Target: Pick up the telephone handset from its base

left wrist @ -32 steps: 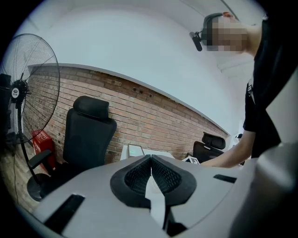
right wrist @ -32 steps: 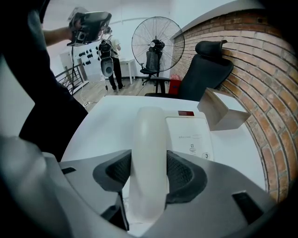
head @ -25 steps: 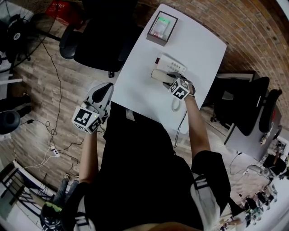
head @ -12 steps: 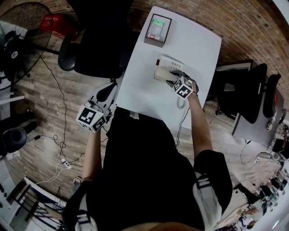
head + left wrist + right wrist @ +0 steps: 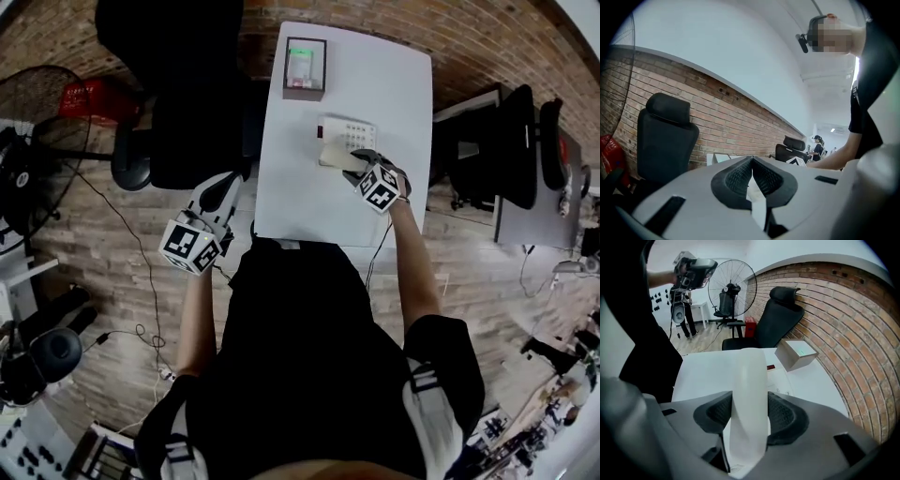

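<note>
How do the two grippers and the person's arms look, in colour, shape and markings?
Both the left gripper and the right gripper have pale grey bodies, black ribbed pads and a white cube with black square markers. The person wears a black top; the forearms are bare.

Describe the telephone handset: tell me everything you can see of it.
The telephone handset is a long, rounded, off-white bar, smooth like plastic. The right gripper is shut on it, black ribbed pads pressing both its sides. It is held over the white table, by the near side of the telephone base. Whether it touches the base is unclear.
</note>
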Demonstrator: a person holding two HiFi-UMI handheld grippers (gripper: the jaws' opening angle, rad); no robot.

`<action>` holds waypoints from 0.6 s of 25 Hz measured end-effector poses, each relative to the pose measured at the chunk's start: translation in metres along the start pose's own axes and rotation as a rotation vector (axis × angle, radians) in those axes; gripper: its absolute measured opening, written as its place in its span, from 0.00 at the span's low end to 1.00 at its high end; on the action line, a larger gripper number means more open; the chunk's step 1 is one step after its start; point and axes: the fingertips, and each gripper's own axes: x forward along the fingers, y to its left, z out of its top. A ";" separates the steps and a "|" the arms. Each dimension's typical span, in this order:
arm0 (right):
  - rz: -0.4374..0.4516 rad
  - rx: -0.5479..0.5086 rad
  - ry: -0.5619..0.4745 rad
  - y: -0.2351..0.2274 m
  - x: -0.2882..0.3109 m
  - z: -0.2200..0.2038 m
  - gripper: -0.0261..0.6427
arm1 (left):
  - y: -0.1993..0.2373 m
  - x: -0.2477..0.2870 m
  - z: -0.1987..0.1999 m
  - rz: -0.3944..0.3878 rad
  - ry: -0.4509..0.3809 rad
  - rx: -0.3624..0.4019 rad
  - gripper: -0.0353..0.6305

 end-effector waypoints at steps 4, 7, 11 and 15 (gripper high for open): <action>-0.037 0.047 0.017 0.010 -0.009 -0.002 0.35 | 0.007 -0.003 0.002 -0.044 -0.002 -0.005 0.08; -0.063 0.082 0.018 0.019 -0.015 -0.001 0.35 | 0.012 -0.008 0.001 -0.069 0.002 -0.003 0.08; -0.075 0.119 0.016 0.033 -0.019 0.002 0.35 | 0.016 -0.015 0.003 -0.099 0.006 0.005 0.08; -0.101 0.163 0.011 0.048 -0.021 0.003 0.35 | 0.021 -0.021 0.003 -0.132 0.011 0.018 0.08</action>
